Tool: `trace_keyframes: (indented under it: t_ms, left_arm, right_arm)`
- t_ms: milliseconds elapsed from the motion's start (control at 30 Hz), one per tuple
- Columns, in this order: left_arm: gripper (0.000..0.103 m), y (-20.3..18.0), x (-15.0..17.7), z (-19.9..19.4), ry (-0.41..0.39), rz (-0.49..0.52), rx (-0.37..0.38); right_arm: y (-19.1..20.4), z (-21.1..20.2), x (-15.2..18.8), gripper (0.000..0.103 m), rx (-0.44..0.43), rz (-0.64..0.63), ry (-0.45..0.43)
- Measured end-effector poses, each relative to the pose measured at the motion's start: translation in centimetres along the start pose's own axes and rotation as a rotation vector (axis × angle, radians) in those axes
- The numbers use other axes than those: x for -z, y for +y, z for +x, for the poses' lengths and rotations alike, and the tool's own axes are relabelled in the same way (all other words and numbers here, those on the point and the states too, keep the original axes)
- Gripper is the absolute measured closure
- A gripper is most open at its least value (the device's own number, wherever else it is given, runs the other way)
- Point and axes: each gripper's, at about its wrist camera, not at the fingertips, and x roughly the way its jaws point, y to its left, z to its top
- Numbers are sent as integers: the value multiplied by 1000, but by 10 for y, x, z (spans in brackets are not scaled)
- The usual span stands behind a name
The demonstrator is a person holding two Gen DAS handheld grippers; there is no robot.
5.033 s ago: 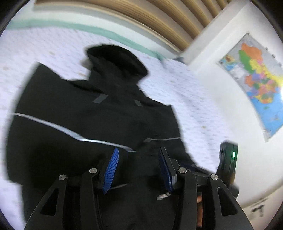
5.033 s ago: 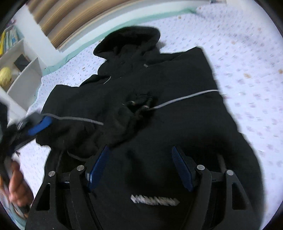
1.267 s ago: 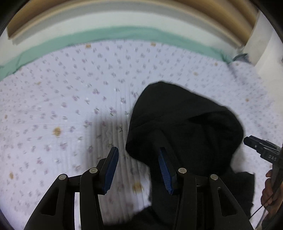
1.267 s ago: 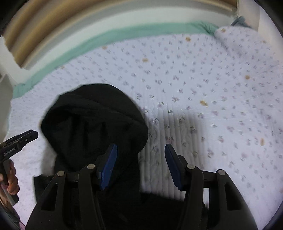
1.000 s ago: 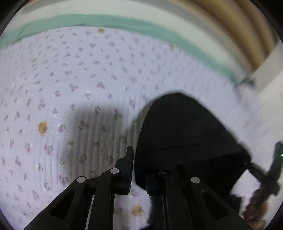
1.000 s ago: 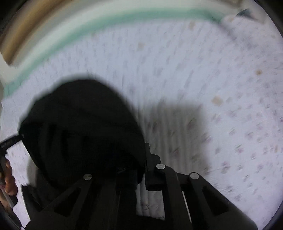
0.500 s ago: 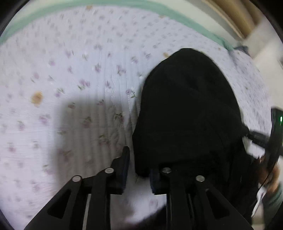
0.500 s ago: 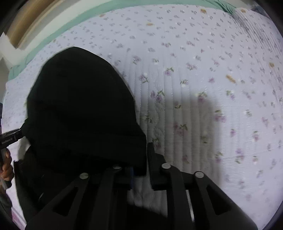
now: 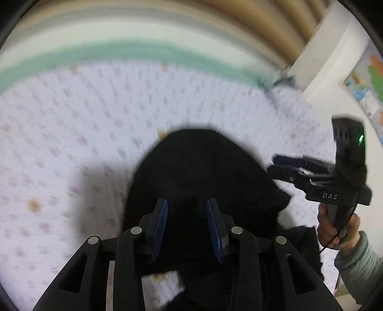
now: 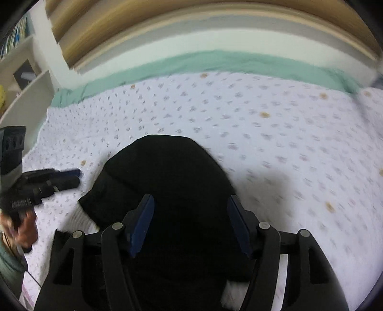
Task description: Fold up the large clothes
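Note:
A black hooded jacket lies on the flowered bedspread; its hood (image 9: 203, 167) fills the middle of the left wrist view and also shows in the right wrist view (image 10: 167, 172). My left gripper (image 9: 188, 227) is open above the hood's near part, holding nothing. My right gripper (image 10: 190, 222) is open wide above the hood, empty. The right gripper also shows at the right of the left wrist view (image 9: 287, 165), the left gripper at the left of the right wrist view (image 10: 69, 178). The jacket's body is hidden below the frames.
The white flowered bedspread (image 10: 275, 143) spreads around the hood, with a green sheet edge (image 10: 215, 64) and a wooden headboard (image 10: 167, 21) at the back. A white shelf (image 10: 26, 95) stands at the left. A wall map (image 9: 368, 81) hangs at the right.
Both grippers were shut on the hood's edges half a second ago; now both have opened, let go and drawn back. The hood lies flat.

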Motion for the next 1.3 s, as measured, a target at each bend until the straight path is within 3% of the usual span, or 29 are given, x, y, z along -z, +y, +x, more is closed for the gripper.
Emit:
trace_keyframes:
  t_ms: [100,133,200,433,567,633,700,733,767,833,933,1100,1200,1267,1300]
  left_arm:
    - [69,20,16,51,84,-39,-41]
    - [69,27,22,60,84,-58,-36]
    - [69,35,28,63,56,-111,-4]
    - [69,20,20,41,49,-82,-24]
    - [69,4,24,-11,-40,-36,74]
    - [69,-2,29,-24,-64,-28,110]
    - [69,2,32,-17,-42,-52,132]
    - [69,7,35,-8,-18,-66,113]
    - [69,12,37,6,22,-88,88]
    - [70,27,43,43,126,-173,63]
    - [70,38,48,49,99,-261,105]
    - [70,28,44,15,64,-170,100]
    - [65,25,31,-21,-4,-100,107]
    - [39,32,20,-30,-31,-80,78]
    - [37,36,11,-33,-42,-79,57]
  right_arm:
    - [6,55,5,38,38,-13,100]
    - [2,78,14,40,63,-11,150]
    - [-1,97,24,40,57,4,167]
    - [-6,81,35,42,63,15,127]
    - [-12,24,39,42,5,29,45]
    - [-15,-1,47,42,33,13,16]
    - [-21,-13,58,42,58,1,8]
    - [-26,-11,66,48,62,-2,23]
    - [-32,-6,72,61,64,-2,50]
    - [-39,17,84,64,57,5,124]
    - [-52,41,99,64,-15,58,157]
    - [-66,28,88,59,-26,79,168]
    - [-66,3,76,43,-44,49,134]
    - [-67,-12,63,30,-39,22,87]
    - [-67,-14,57,30,-41,12,74]
